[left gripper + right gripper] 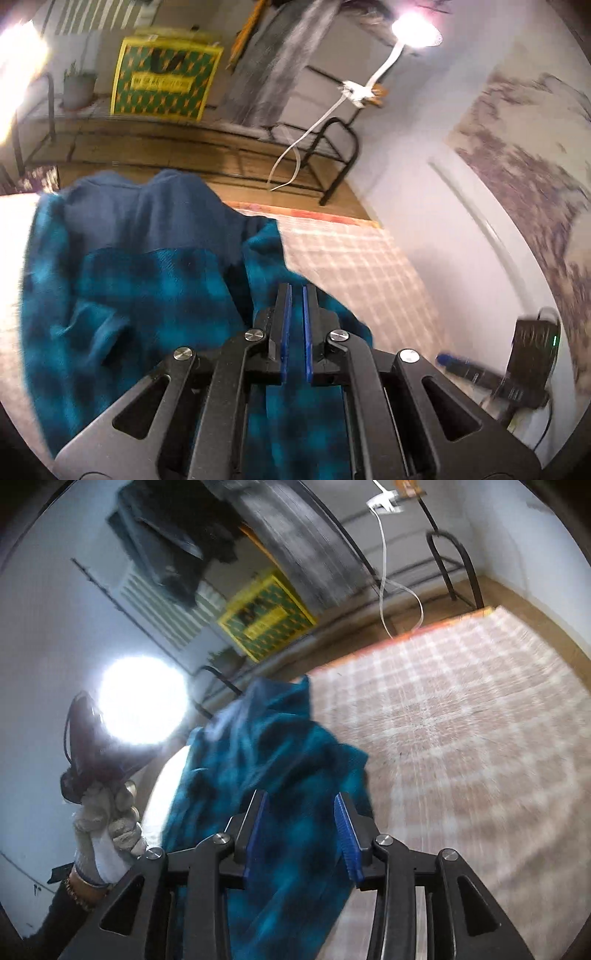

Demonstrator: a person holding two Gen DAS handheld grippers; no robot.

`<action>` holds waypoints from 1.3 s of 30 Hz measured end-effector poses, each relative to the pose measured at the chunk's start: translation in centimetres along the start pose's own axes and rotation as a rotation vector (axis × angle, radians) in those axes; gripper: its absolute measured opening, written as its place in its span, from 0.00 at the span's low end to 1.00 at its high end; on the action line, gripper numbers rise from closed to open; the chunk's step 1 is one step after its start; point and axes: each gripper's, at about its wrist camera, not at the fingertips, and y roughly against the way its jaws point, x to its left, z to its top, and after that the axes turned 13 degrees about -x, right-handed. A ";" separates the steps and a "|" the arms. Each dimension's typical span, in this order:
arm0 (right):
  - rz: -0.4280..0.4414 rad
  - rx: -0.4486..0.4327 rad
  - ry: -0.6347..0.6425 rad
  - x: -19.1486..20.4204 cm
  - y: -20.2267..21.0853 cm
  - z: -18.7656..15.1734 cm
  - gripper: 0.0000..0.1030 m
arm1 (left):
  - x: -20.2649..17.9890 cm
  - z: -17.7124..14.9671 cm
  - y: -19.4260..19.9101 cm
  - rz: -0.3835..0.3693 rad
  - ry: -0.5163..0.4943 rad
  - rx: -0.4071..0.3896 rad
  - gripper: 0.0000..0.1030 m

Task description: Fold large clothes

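The left claw (297, 291) is shut to a narrow slit; the pictures do not settle whether cloth is pinched between its blue pads (286, 325). The right claw (301, 799) stands partly open, with the teal plaid shirt (280, 775) passing between its pads without visible pressure on it.

The shirt hangs bunched and raised between both claws, above the checked bed cover (461, 720). Its plain navy panel (155, 218) faces the left wrist camera. Judged from this posture, the garment is lifted clear so that it can hang free and be spread flat on the bed before any fold is made.

Surroundings: a gloved hand (107, 823) grips the left tool's handle. A lamp (415, 31) glares from above. A black metal rack (325, 147) carries a yellow-green patterned bag (166, 77) and a potted plant (77, 86). A white cord (314, 129) dangles near the bed's far edge and could snag the cloth.
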 end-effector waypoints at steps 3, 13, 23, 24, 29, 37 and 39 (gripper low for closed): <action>0.034 -0.033 0.005 1.9 4.5 -0.5 0.39 | -1.8 -0.6 5.8 -0.013 -0.047 -0.029 0.02; 0.091 -0.053 0.080 8.7 16.6 -5.3 0.39 | -4.6 -5.5 20.8 -0.096 -0.101 -0.029 0.10; 0.095 0.148 0.066 8.5 15.3 -15.8 0.37 | -4.1 -17.0 23.4 -0.143 -0.010 0.155 0.16; 0.093 0.170 0.044 8.0 14.4 -16.8 0.37 | -3.7 -18.4 22.7 -0.144 0.015 0.188 0.16; 0.079 0.252 -0.042 5.7 10.3 -20.3 0.37 | -3.6 -23.0 19.4 -0.132 0.043 0.297 0.16; 0.076 0.268 -0.165 2.8 7.0 -23.0 0.37 | -2.4 -25.8 15.6 -0.091 0.069 0.354 0.22; 0.083 0.261 -0.188 2.3 6.6 -23.3 0.38 | -1.9 -26.2 15.1 -0.053 0.050 0.348 0.19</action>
